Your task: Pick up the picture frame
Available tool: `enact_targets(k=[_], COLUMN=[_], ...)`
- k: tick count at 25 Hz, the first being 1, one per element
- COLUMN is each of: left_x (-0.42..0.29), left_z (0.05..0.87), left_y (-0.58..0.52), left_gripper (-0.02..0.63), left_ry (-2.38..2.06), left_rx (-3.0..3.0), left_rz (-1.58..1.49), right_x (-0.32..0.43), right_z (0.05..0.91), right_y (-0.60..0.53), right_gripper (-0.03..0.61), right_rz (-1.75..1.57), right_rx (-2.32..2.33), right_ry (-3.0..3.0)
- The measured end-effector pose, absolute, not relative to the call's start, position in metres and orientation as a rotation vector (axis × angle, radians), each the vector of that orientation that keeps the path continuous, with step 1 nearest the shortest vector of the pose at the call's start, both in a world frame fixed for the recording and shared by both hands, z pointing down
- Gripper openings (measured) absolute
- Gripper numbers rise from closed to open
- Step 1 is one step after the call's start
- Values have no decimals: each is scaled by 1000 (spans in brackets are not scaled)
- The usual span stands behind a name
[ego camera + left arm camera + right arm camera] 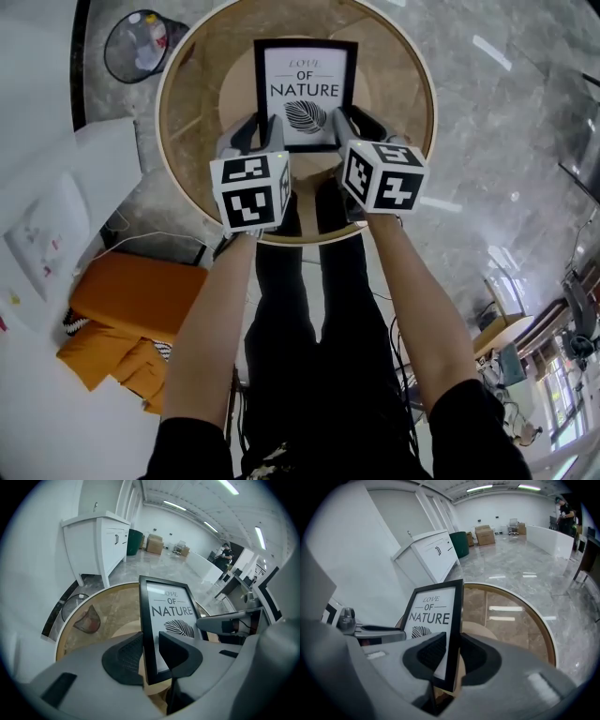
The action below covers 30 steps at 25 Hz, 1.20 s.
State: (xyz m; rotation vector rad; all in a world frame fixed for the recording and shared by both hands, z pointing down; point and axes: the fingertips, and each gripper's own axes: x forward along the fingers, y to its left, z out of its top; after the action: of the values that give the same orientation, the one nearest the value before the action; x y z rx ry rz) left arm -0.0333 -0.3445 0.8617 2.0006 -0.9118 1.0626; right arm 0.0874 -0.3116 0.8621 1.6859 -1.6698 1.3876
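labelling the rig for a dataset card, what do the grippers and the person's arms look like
The left gripper and right gripper are light grey moulded plastic with black textured pads. Each carries a white cube printed with black square markers. The person wears short black sleeves.

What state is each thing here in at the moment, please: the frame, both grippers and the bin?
picture frame: held by its two side edges near the bottom, print facing the person.
left gripper: shut on the frame's left edge.
right gripper: shut on the frame's right edge.
waste bin: upright on the floor, some rubbish inside.
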Motion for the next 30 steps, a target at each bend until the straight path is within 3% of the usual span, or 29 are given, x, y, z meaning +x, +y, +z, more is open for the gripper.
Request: enact_targets(k=[30], left_x=[-25], left_z=[703], left_y=[-341], left_gripper=[112], left_ry=[-974], left_rx=[2149], left_rz=[977], right_x=[94], right_z=[701], right_y=[-305], right_gripper=[89], right_rz=[1228], right_rx=[1807], right_ry=[-1744])
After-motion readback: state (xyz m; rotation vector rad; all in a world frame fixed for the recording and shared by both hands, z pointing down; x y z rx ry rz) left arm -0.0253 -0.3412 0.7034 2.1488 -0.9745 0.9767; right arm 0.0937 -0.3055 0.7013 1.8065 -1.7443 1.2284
